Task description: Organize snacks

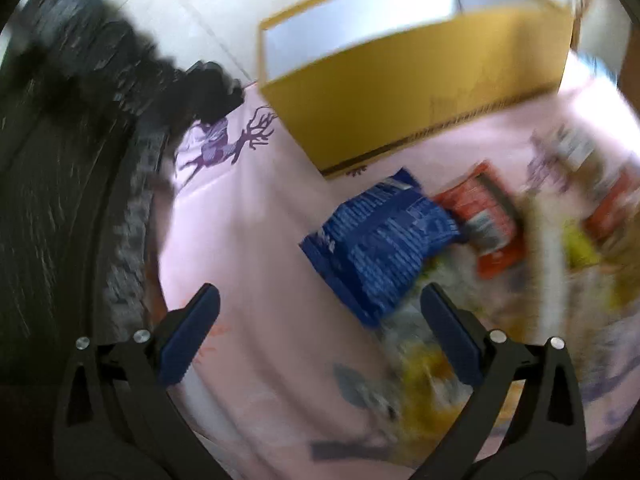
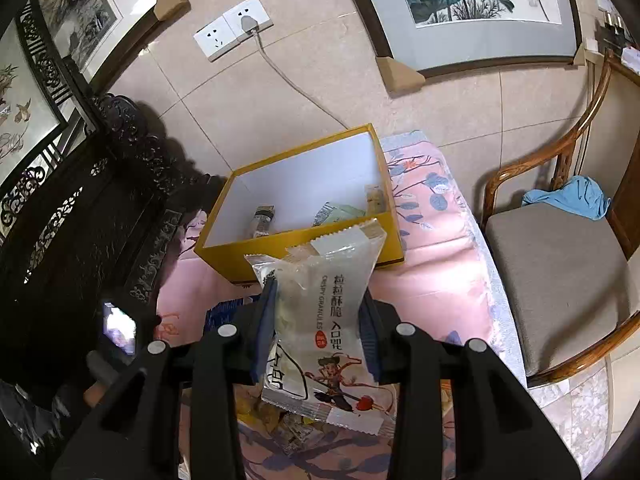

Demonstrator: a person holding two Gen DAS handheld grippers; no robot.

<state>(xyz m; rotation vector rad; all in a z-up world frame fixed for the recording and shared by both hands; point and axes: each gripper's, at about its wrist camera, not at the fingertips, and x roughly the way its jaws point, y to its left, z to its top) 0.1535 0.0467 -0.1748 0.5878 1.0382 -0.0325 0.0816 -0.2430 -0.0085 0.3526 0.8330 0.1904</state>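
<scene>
- Blue pads on your left gripper [image 1: 320, 308] stand wide apart with nothing between them, over the pink printed cloth [image 1: 248, 240]
- Beyond its fingertips, in the blurred left wrist view, a blue snack packet [image 1: 380, 236] lies on the cloth, with a red packet [image 1: 486, 216] just beside it and a smeared heap of other snacks [image 1: 560, 248] past that
- Behind them the yellow box [image 1: 416, 88] sits on the cloth, open at the top
- In the right wrist view your right gripper [image 2: 318, 300] is clamped on a clear wrapped snack [image 2: 320, 312] printed "CRISPY GRANULES", held above the cloth and in front of the box's near wall
- You can see a few small packets [image 2: 340, 212] lying in the white-lined box [image 2: 296, 184]
- A wooden chair [image 2: 556, 272] stands beside the cloth, a blue rag [image 2: 572, 196] on its seat
</scene>
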